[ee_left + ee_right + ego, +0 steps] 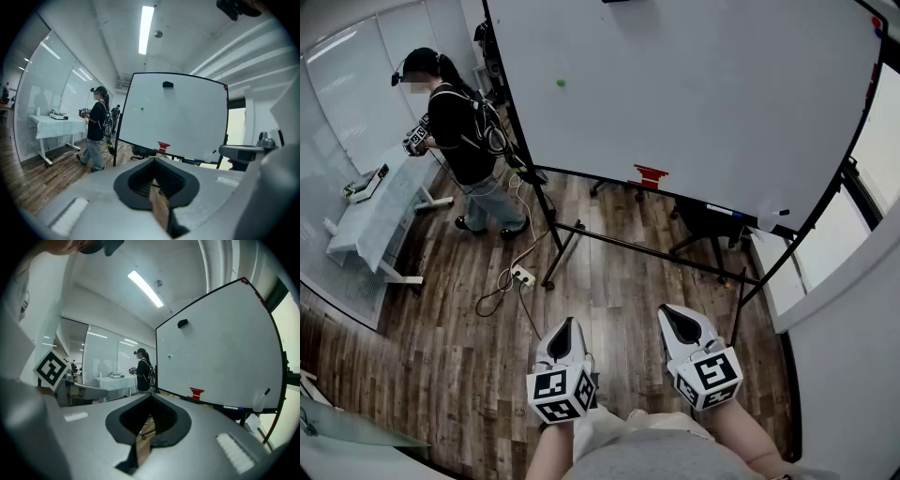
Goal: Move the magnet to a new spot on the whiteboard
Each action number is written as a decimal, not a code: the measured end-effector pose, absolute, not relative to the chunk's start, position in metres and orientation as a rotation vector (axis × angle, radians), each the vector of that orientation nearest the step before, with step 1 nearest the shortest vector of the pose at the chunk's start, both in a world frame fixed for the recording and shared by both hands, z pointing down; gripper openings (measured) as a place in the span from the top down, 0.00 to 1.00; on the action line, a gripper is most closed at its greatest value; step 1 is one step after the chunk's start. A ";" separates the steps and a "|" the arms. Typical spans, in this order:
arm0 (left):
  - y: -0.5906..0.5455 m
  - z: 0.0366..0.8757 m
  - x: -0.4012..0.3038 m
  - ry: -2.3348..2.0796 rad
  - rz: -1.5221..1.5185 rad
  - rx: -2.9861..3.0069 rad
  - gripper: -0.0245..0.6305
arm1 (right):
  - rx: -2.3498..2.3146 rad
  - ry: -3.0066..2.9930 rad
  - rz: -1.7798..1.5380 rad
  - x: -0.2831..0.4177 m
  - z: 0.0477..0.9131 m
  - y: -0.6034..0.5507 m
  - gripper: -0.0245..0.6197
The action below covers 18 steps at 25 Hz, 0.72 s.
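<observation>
My left gripper (154, 169) has its jaws clenched together with nothing between them; only a thin slit of the wooden floor (609, 281) shows through. The right gripper (151, 405) looks the same, jaws closed on nothing. Both point towards the whiteboard (694, 103) from well short of it, held side by side and close to level, the left one facing the board's lower left part and the right one facing its lower middle.

The green magnet (560, 82) sits on the whiteboard's face in the upper left area, well apart from both grippers, with bare white surface all around it. A black block (167, 85) clings near the whiteboard's top edge, above and to the right of the magnet. A red piece (651, 175) sits at the whiteboard's bottom edge, roughly at its middle. Under the whiteboard's left leg a power strip (523, 275) lies on the floor with its cable looping beside it. Beyond the whiteboard's left side a person (461, 131) in a dark top stands facing a pale table (382, 202), holding a gripper of their own.
</observation>
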State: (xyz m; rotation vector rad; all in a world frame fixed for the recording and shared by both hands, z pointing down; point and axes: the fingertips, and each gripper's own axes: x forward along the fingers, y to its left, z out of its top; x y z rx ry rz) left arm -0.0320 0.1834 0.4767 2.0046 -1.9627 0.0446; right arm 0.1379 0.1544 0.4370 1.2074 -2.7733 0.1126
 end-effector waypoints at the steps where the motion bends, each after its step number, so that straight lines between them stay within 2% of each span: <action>1: 0.188 0.473 -0.034 -1.971 0.037 2.005 0.96 | 1.207 -2.778 0.104 0.136 0.434 0.159 0.96; 18: 0.219 0.449 -0.019 -1.954 -0.005 2.085 0.96 | 1.216 -2.857 0.077 0.132 0.409 0.194 0.96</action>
